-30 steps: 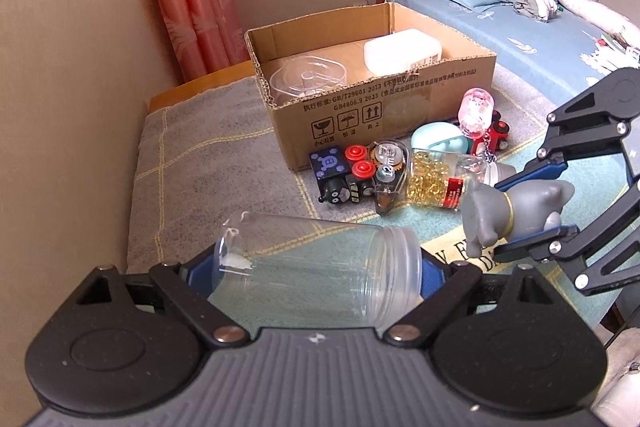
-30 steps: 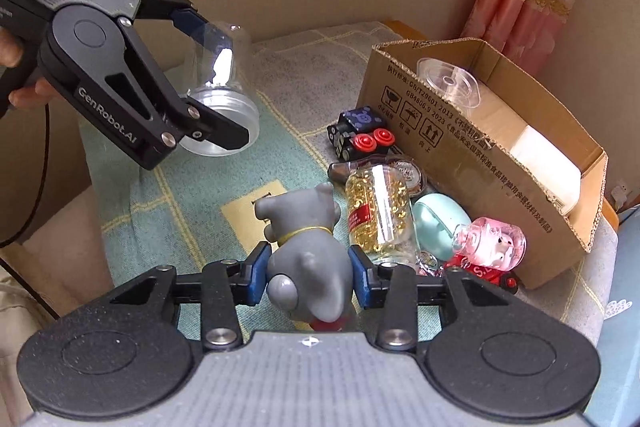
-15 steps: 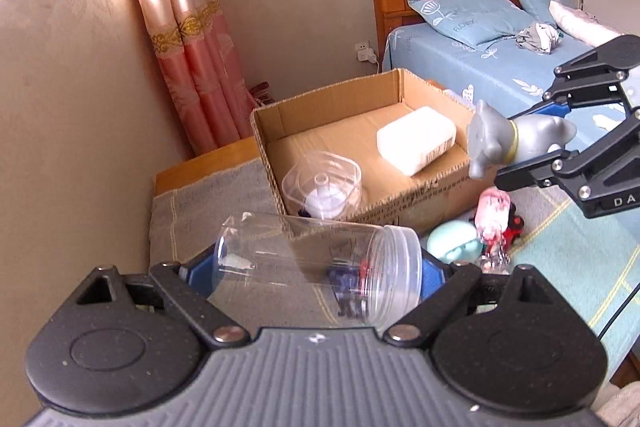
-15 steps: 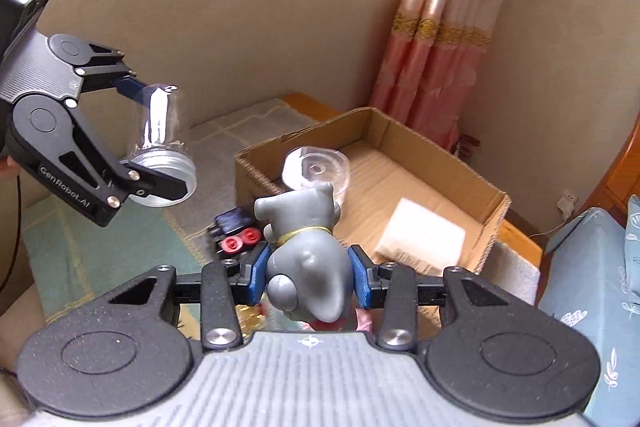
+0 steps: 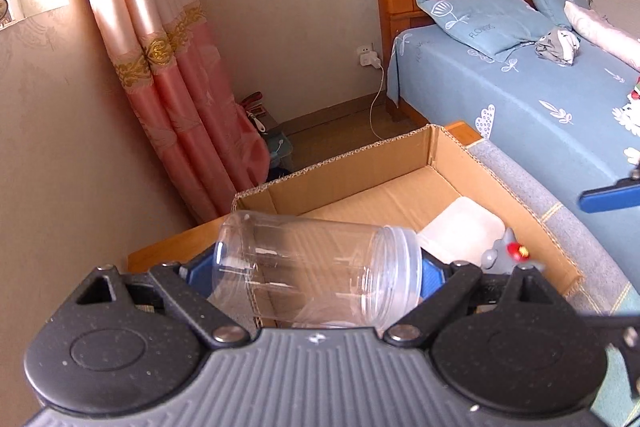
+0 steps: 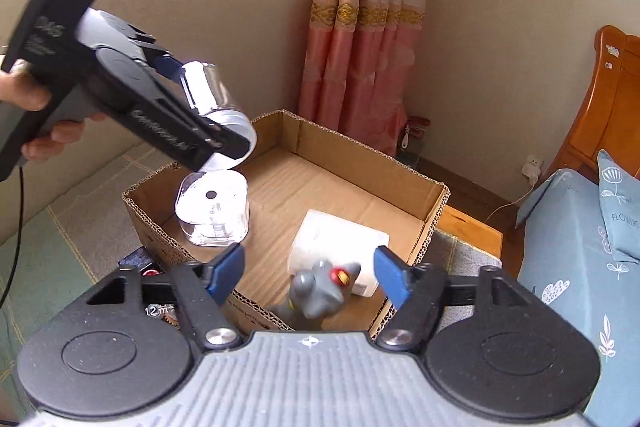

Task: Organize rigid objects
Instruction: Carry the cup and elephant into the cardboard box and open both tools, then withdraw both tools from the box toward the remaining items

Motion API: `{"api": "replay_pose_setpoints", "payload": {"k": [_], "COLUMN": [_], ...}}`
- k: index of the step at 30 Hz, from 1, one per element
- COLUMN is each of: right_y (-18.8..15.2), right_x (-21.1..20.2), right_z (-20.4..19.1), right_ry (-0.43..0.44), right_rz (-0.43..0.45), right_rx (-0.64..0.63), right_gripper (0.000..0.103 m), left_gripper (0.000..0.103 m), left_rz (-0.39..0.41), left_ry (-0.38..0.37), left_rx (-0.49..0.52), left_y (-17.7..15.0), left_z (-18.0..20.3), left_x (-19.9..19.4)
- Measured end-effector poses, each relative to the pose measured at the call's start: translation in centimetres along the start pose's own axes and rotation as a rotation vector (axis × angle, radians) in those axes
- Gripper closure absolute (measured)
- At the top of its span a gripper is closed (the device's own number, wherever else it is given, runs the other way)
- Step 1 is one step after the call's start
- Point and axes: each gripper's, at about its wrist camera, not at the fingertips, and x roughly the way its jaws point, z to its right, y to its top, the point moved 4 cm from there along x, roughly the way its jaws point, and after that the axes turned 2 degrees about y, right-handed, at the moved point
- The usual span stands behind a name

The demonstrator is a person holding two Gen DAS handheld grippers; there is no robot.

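- Cardboard box is the landmark: it sits open-topped on a grey checked cloth, with a pink curtain behind its far side and a blue-sheeted bed beyond its right end.
- Grey dog figurine lies inside the box at its near edge, touching neither blue pad, with a red spot showing on it.
- Right gripper hangs over the box's near wall; its jaws are opening and stand wide, the figurine below and between them but untouched.
- Clear plastic jar is held crosswise above the box's left end, its threaded mouth turned toward the box's middle.
- Left gripper is clamped on that jar, one pad at the base and one at the mouth; a hand grips its handle, left of the box.
- White block lies flat on the box floor, just behind the figurine.
- Clear lidded container stands in the box's left near corner, under the held jar.
- Toys with red parts show outside the box, against its near left wall, mostly hidden by the right gripper.
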Motion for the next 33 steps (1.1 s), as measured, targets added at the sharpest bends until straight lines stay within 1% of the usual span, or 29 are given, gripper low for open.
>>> {"api": "replay_pose_setpoints", "payload": {"k": [1, 2, 5, 8, 10, 19, 24, 30, 33], "right_y": [-0.2, -0.3, -0.4, -0.8, -1.0, -1.6, -2.2, -4.4, -6.0], "right_x": [-0.5, -0.9, -1.9, -2.7, -2.9, -3.1, -3.2, -3.4, -3.2], "right_z": [0.1, 0.1, 0.3, 0.3, 0.2, -1.3, -2.0, -2.7, -2.9], "right_ry": [0.003, 0.005, -0.004, -0.019, -0.032, -0.045, -0.056, -0.080, -0.095], "right_rz": [0.011, 0.017, 0.021, 0.012, -0.001, -0.017, -0.016, -0.008, -0.011], "right_rx": [0.011, 0.018, 0.038, 0.061, 0.070, 0.081, 0.121, 0.188, 0.245], "right_gripper": [0.004, 0.002, 0.000, 0.000, 0.000, 0.000, 0.000, 0.000, 0.000], "left_gripper": [0.011, 0.011, 0.009, 0.006, 0.006, 0.006, 0.002, 0.001, 0.001], "left_rz": [-0.014, -0.022, -0.028, -0.049, -0.060, -0.027, 0.015, 0.040, 0.038], "left_ry": [0.005, 0.004, 0.016, 0.079, 0.086, 0.058, 0.044, 0.039, 0.039], "left_rx": [-0.001, -0.003, -0.027, -0.051, -0.066, -0.068, -0.093, -0.117, -0.153], "left_y": [0.4, 0.8, 1.8, 2.2, 1.8, 0.2, -1.3, -4.9, -7.1], "left_z": [0.1, 0.1, -0.1, -0.8, -1.2, -1.5, -1.3, -0.7, -0.3], "left_x": [0.8, 1.4, 3.1, 4.3, 4.3, 0.1, -3.0, -6.0, -6.7]}}
